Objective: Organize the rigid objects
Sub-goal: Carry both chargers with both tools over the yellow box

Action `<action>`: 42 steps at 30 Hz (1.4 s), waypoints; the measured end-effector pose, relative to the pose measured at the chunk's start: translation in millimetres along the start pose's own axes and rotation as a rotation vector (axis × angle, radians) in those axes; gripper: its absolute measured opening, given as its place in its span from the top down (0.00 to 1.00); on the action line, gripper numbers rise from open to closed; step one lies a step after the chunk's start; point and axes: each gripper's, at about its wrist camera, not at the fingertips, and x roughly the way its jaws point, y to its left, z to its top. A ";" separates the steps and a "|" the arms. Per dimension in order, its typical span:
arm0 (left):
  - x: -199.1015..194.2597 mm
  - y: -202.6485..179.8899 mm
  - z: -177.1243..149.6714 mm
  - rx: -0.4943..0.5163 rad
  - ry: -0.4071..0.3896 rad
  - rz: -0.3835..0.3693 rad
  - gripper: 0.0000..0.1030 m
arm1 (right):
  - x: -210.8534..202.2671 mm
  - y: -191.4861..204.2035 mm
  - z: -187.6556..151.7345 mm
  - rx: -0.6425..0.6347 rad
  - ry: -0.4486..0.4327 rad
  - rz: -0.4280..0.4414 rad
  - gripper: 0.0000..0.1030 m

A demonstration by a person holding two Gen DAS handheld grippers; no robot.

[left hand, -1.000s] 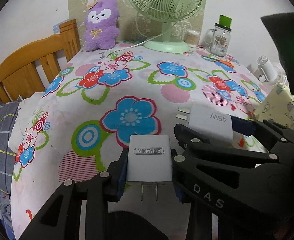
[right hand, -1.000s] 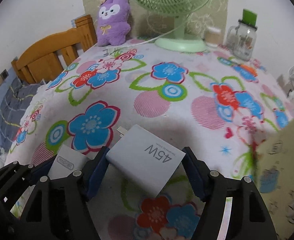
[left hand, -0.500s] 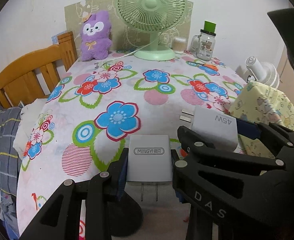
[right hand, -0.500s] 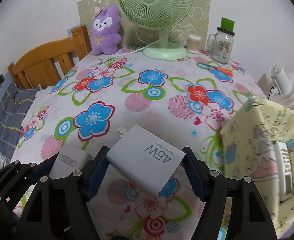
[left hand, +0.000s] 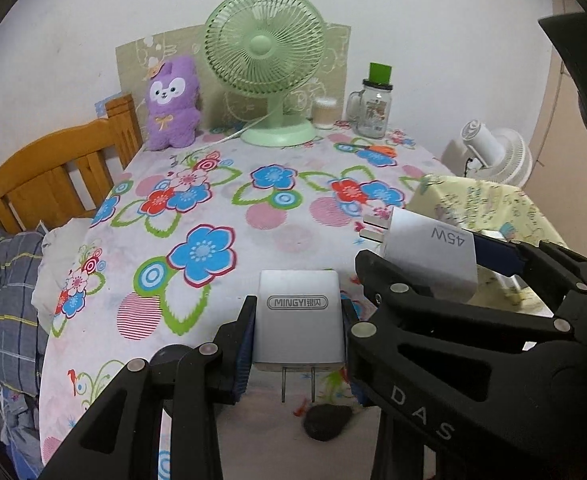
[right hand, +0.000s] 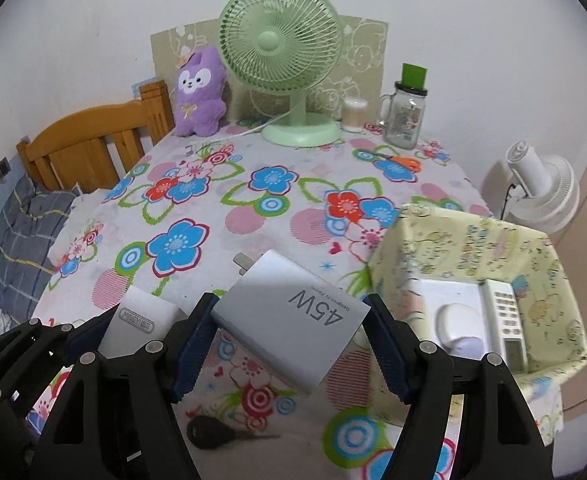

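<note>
A: What's different from a second ago?

B: Both tools have come up and back from the worktop (right hand: 293, 216). Earlier the flowered cloth filled most of each view; now the whole worktop shows, with the green fan (right hand: 281, 40) and purple plush toy (right hand: 199, 92) at the far edge, and the yellow fabric bin (right hand: 469, 240) fully in the right wrist view.

A: And the grips?

B: Unchanged. The left tool (left hand: 297, 332) is closed to a narrow gap on the small white charger (left hand: 299, 316), pads pressing its two sides, prongs pointing back toward the camera. The right tool (right hand: 289, 340) stands wider, clamped on the larger charger marked 45W (right hand: 293, 320), which sits skewed between the pads, prongs pointing away.

A: So where are the two chargers?

B: Both in the air, clear of the cloth — side by side, the 45W one nearest the bin.

A: What does that mean for the task?

B: I'd judge the pick-up done and the carry under way. The bin already holds a white remote (right hand: 505, 320) and a round white thing (right hand: 457, 320), so it looks like the place for them. A dark key (right hand: 209, 432) lies on the cloth near the front edge — probably left for later.
</note>
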 end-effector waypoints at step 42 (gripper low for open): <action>17.2 -157.0 40.1 0.159 -0.032 -0.052 0.62 | -27.1 -164.3 -1.4 0.144 -0.020 -0.062 0.28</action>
